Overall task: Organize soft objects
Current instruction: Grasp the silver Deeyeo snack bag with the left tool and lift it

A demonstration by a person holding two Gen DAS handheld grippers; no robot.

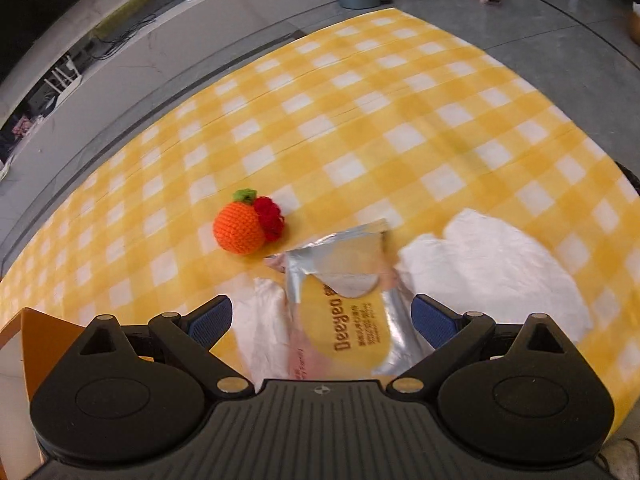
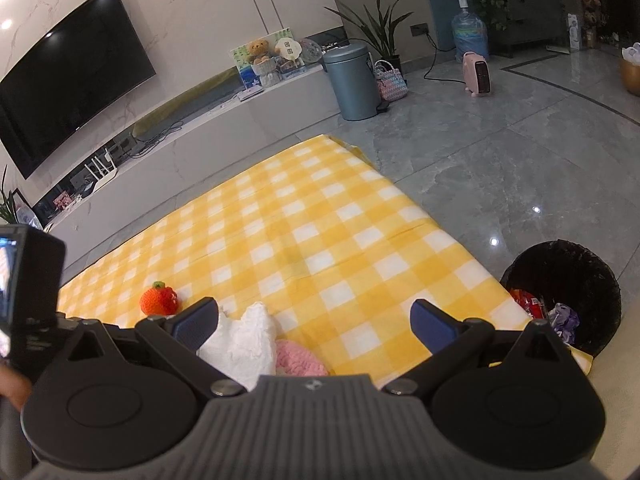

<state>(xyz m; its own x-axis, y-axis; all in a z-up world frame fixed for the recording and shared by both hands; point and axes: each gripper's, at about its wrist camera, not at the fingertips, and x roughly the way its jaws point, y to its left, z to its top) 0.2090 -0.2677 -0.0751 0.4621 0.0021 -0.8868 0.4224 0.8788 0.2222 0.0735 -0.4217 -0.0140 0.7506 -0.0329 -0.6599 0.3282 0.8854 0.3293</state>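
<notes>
Living room: grey tiled floor (image 2: 500, 168), wall TV (image 2: 68, 76), low white media bench, grey pedal bin (image 2: 354, 80), pink heater (image 2: 477, 73). Yellow-and-white checked cloth (image 1: 360, 120) covers the tabletop.

Left wrist view: left gripper (image 1: 322, 316) low over the near edge of the cloth, jaws released and spread wide. Between them lies a silver snack packet (image 1: 344, 300) with a yellow label, resting on crumpled white tissue (image 1: 492, 264); neither blue pad touches the packet. Crocheted orange toy (image 1: 240, 228) with green leaf and red berry sits just beyond, to the left, apart from the packet.

Right wrist view: right gripper (image 2: 314, 322) higher up, jaws released, nothing between them. White tissue just beside the left pad; a pink knitted item (image 2: 298, 360) near, touching the tissue. Orange toy further left. Black-lined waste bin (image 2: 568, 276) on the floor off the right edge, wrappers inside.
</notes>
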